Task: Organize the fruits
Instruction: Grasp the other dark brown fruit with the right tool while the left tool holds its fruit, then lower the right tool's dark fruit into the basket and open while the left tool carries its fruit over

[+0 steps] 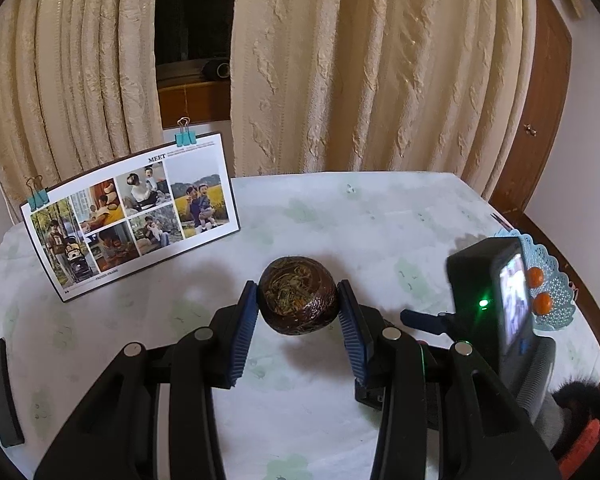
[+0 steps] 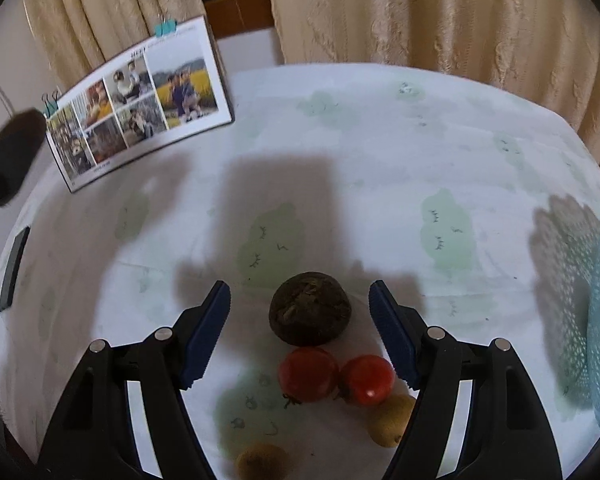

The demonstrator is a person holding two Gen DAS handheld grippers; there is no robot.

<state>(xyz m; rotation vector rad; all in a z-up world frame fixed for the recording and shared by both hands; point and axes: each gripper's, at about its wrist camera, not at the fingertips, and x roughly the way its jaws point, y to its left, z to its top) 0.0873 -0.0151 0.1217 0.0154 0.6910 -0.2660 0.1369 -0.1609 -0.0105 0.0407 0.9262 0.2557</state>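
On the white tablecloth (image 2: 380, 140) before cream curtains (image 1: 380, 60), my left gripper (image 1: 298, 300) pinches one dark round fruit (image 1: 298, 300), my right gripper (image 2: 300, 308) is spread above two tomatoes (image 2: 308, 374).

The word "MEET" stands printed atop the clipped photo collage card (image 1: 132, 216); its smaller print is illegible.

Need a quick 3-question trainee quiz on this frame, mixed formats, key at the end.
1. True or false: the right gripper is shut on a tomato.
2. How many red tomatoes lie on the table between the right gripper's fingers? A) one B) two C) four
3. Fill in: the two orange fruits sit in a blue lace ___.

Key:
1. False. Its jaws are open on either side of a dark brown fruit, touching nothing.
2. B
3. basket
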